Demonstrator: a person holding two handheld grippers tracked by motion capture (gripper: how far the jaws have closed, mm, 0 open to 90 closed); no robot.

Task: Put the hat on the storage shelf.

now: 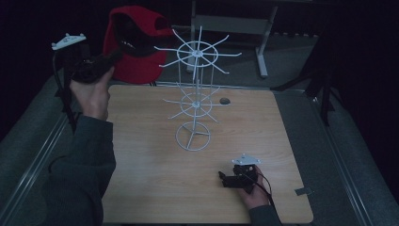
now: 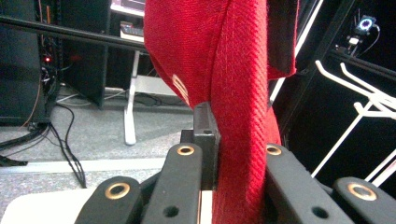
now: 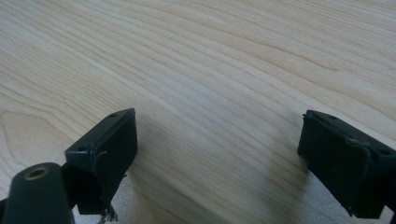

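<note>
left tongs (image 1: 110, 57): raised above the far left corner of the desk in the person's left hand (image 1: 91, 96), clamped on the red cap; in the left gripper view the red fabric runs between the two black jaws (image 2: 236, 186).
red cap (image 1: 136, 47): held in the air beyond the far edge of the desk, just left of the rack's top tier, its dark inside facing the high camera; it hangs close to the nearest top prongs, and whether it touches one cannot be told.
cap detail: a small white mark shows on the red cloth in the left gripper view (image 2: 180, 88).
white wire rack (image 1: 195, 94): stands upright on a ring base near the middle of the desk, with two tiers of prongs spreading out like spokes, the upper tier wider than the lower.
right tongs (image 1: 228, 179): low over the near right part of the desk in the person's right hand (image 1: 254, 195), jaws spread wide with nothing between them; bare wood grain lies in the gap (image 3: 217, 154).
desk (image 1: 141, 179): pale wood top with rounded corners, a small dark hole near its far edge to the right of the rack.
surroundings: dim room, grey floor, a table frame behind the desk.
</note>
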